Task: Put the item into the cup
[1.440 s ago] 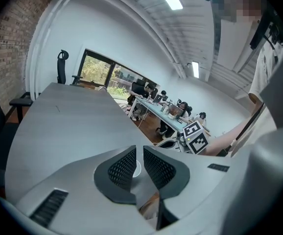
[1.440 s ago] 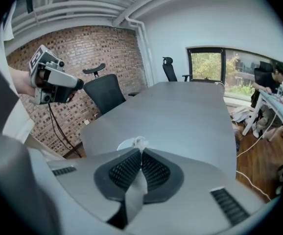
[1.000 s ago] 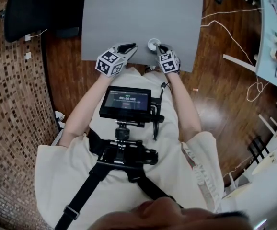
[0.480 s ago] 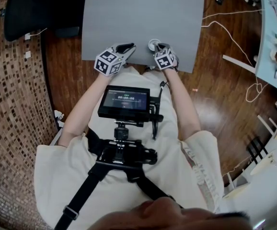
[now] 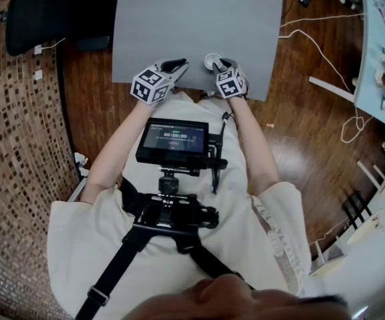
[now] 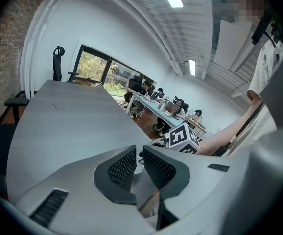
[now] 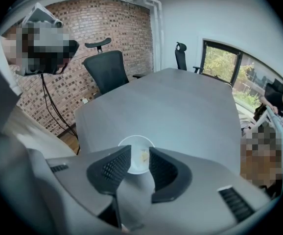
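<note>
A small white cup (image 5: 212, 60) stands near the front edge of the grey table (image 5: 199, 19). In the right gripper view the cup (image 7: 135, 142) shows straight ahead, and a small pale yellowish item (image 7: 144, 155) lies inside it. My right gripper (image 5: 224, 64) hangs just right of and over the cup; its jaws (image 7: 140, 153) are opening and the pads press on nothing. My left gripper (image 5: 176, 64) rests to the cup's left, its jaws (image 6: 139, 155) shut to a thin slit with nothing between them. Its view shows the right gripper's marker cube (image 6: 182, 138).
A black office chair (image 5: 46, 12) stands at the table's far left corner; another chair (image 7: 107, 70) is by the brick wall. White cables (image 5: 326, 52) lie on the wooden floor to the right. A monitor rig (image 5: 174, 141) hangs at the person's chest.
The right gripper has edged a little toward the cup and the left gripper has drifted slightly left. The cup has stayed in place.
</note>
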A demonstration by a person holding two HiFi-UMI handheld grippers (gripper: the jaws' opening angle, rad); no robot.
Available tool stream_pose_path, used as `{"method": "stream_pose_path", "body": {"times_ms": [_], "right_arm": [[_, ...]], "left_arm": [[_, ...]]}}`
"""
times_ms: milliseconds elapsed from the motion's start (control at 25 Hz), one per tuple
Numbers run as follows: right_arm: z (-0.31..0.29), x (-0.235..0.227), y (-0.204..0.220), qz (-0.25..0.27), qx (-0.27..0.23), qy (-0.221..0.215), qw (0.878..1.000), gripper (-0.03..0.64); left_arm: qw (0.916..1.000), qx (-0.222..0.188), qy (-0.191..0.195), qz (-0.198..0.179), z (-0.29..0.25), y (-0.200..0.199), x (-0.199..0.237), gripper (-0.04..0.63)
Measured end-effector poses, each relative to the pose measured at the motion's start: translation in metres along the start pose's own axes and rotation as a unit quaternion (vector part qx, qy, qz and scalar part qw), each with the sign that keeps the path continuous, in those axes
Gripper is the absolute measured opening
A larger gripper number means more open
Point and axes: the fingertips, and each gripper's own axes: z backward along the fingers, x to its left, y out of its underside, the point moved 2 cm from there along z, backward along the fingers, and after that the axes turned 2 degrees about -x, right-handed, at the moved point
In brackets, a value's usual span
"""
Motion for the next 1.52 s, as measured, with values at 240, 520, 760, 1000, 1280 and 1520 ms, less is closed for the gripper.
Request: {"method": "stream_pose_path", "body": {"times_ms": [240, 520, 760, 1000, 1280, 1520], "right_arm": [[0.009, 0.006, -0.008, -0.005, -0.033, -0.009, 0.999, 0.186], [0.034, 0.012, -0.025, -0.027, -0.102, -0.025, 0.994, 0.186], [0.086, 0.019, -0.035, -0.076, -0.195, -0.061, 0.976, 0.295], [0.133, 0.017, -0.028, -0.106, -0.254, -0.056, 0.96, 0.296], [0.182, 0.035, -0.05, -0.143, -0.31, 0.012, 0.94, 0.279], [0.209, 0.065, -0.056, -0.189, -0.343, 0.066, 0.918, 0.252]], "left_arm": [[1.0, 0.005, -0.003, 0.001, 0.003, 0.006, 0.002, 0.048], [0.9999, 0.003, -0.011, -0.006, 0.005, 0.003, 0.0, 0.046], [0.9985, -0.03, -0.044, -0.009, 0.025, -0.001, -0.001, 0.047], [0.9967, -0.052, -0.062, -0.009, 0.043, -0.006, 0.001, 0.046], [0.9974, -0.07, 0.0, -0.021, 0.07, 0.0, 0.003, 0.046], [0.9945, -0.069, 0.061, -0.05, 0.096, 0.006, 0.002, 0.048]]}}
